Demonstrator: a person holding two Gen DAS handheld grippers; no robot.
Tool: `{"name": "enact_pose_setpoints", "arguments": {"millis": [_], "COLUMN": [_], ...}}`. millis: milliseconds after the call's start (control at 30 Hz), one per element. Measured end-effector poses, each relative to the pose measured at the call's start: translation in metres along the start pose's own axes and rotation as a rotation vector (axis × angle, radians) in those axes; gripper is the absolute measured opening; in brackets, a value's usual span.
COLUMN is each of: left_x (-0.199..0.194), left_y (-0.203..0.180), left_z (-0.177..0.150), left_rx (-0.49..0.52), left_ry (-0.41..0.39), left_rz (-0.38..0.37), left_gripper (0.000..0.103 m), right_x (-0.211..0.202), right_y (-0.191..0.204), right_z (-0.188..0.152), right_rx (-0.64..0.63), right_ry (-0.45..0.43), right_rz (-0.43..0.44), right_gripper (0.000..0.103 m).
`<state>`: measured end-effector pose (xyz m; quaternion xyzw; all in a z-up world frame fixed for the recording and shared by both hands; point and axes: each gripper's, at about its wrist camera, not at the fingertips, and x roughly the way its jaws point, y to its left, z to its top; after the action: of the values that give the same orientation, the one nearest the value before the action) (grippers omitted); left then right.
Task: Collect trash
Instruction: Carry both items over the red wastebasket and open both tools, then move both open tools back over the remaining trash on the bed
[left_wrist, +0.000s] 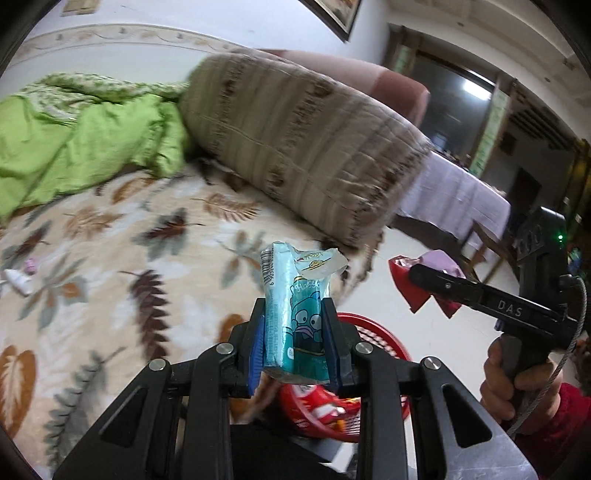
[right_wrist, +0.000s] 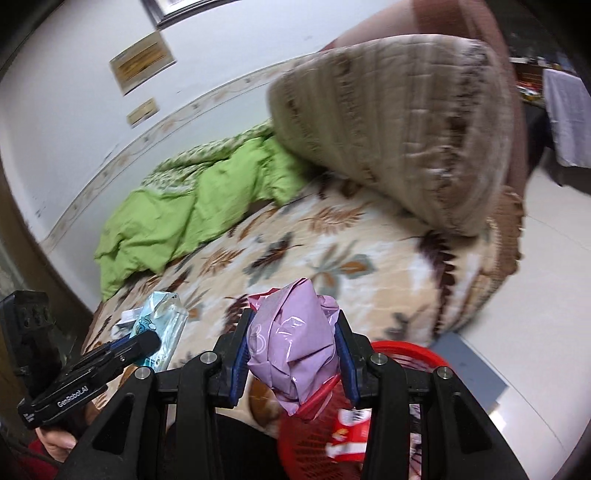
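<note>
On the far left of the left wrist view, a small white and pink object (left_wrist: 20, 278) lies on the leaf-patterned blanket (left_wrist: 110, 258) that covers the bed, with a crumpled green quilt (left_wrist: 74, 136) behind it. A large rolled beige and brown bedding bundle (left_wrist: 295, 140) sits further right on the bed.

The left tool (left_wrist: 293, 332) is closed on a teal cartoon-printed wrapper (left_wrist: 295, 302), which stands upright between its 2 blue pads (left_wrist: 257, 350). Below it, the red basket (left_wrist: 376, 347) sits on the floor beside the bed, with red and white packaging (left_wrist: 321, 404) inside.

To the right, the right tool (right_wrist: 293, 343) is clamped on a crumpled lilac plastic bag (right_wrist: 295, 339) with a red wrapper (left_wrist: 410, 291) bunched up with it; in the right wrist view the bundle hangs over the basket's rim. A hand (left_wrist: 517, 384) in a red sleeve grips that tool's handle.

At the far right, a table draped in a pale cloth (left_wrist: 454, 195) stands on the white tile floor (right_wrist: 546, 277).
</note>
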<state>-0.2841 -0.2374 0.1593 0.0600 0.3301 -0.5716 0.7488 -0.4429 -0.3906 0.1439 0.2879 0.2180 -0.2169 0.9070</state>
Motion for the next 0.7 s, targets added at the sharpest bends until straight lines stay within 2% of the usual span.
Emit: {"name": "enact_pose_setpoints", "arguments": {"millis": [300,367,467,533,633,700], "left_x": [0.053,0.060,0.066,0.064,0.058,0.053], "left_y": [-0.036,-0.041,-0.043,-0.044,-0.043,-0.040], "left_z": [-0.014,-0.017,-0.020,-0.019,-0.017,-0.016], "left_rx": [0.019,0.017,0.012,0.011,0.016,0.017], "left_ry": [0.146,0.167,0.182,0.177,0.162,0.150], "left_rz": [-0.112,-0.125,-0.135,-0.134,-0.124,-0.109], "left_gripper": [0.028,0.033,0.045,0.055,0.056,0.061], "right_x": [-0.008,-0.006,-0.005,-0.005,-0.007,-0.006], "right_y": [-0.045,-0.050,-0.058,-0.060,-0.058,-0.055], "right_z": [-0.012,-0.016,-0.019,-0.020,-0.019,-0.017], "right_rx": [0.089,0.099,0.117,0.119,0.112,0.107], "right_ry": [0.024,0.029,0.045,0.047,0.043,0.043], "right_rz": [-0.069,-0.080,-0.090,-0.097,-0.098,-0.087], "right_gripper": [0.046,0.048,0.061,0.064,0.068,0.071]}}
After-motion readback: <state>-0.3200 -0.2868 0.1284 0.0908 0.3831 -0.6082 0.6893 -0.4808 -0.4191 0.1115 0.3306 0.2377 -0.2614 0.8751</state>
